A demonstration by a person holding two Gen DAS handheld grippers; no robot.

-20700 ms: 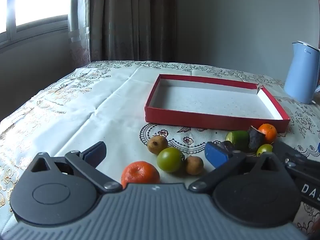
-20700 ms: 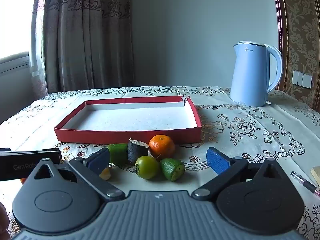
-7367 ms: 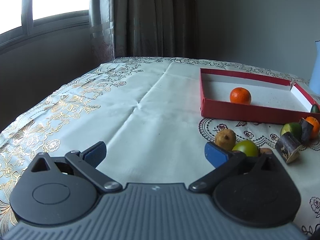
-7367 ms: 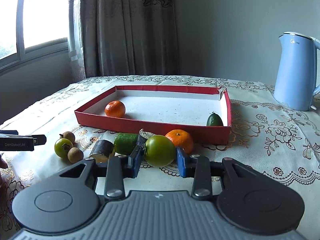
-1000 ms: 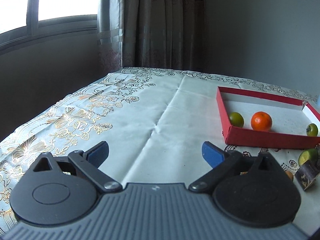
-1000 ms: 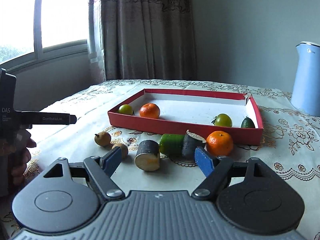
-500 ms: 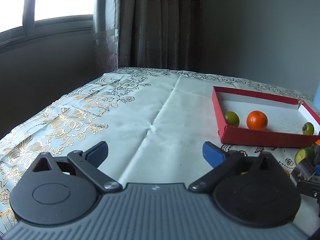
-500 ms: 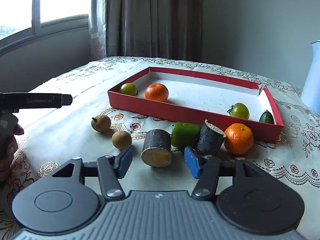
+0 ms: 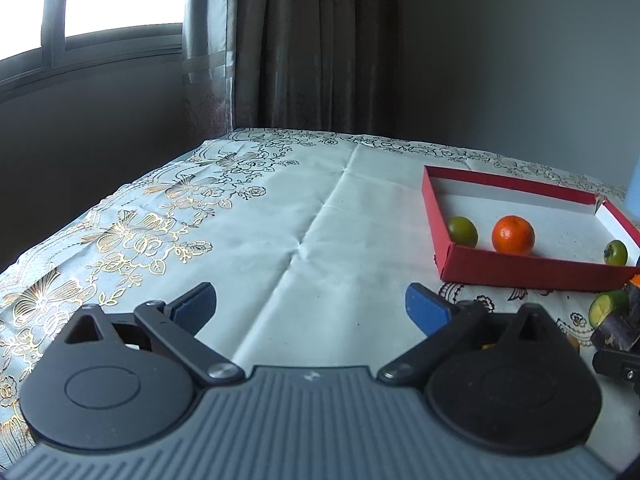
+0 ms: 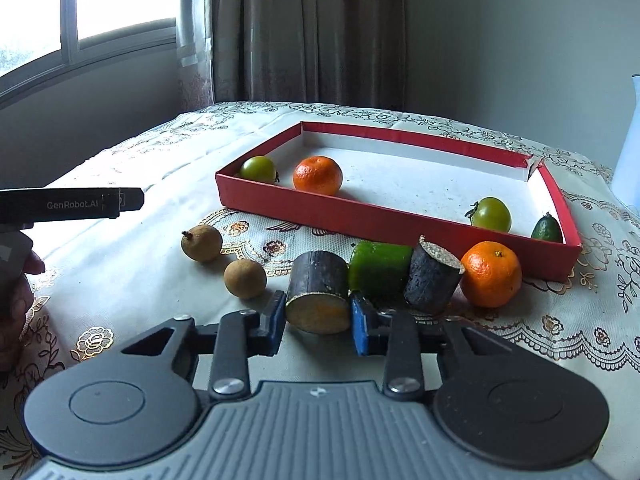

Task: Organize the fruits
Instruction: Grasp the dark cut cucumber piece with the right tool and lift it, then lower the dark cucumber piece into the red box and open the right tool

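My right gripper (image 10: 318, 320) is shut on a dark sugarcane piece (image 10: 318, 290) that lies on the cloth in front of the red tray (image 10: 384, 218). Beside it lie a green piece (image 10: 380, 266), a second dark piece (image 10: 432, 274), an orange (image 10: 491, 274) and two brown longans (image 10: 245, 279). In the tray are an orange (image 10: 318, 175), two green fruits (image 10: 490, 214) and a small dark green fruit (image 10: 546, 228). My left gripper (image 9: 310, 306) is open and empty over bare cloth, left of the tray (image 9: 520, 266).
The left gripper's body (image 10: 72, 204) shows at the left of the right wrist view, held by a hand. A blue kettle (image 10: 630, 160) stands at the far right. The tablecloth's left edge (image 9: 80, 224) drops off near the window.
My right gripper has moved forward and closed its fingers on the near dark sugarcane piece. My left gripper has stayed open and drifted slightly.
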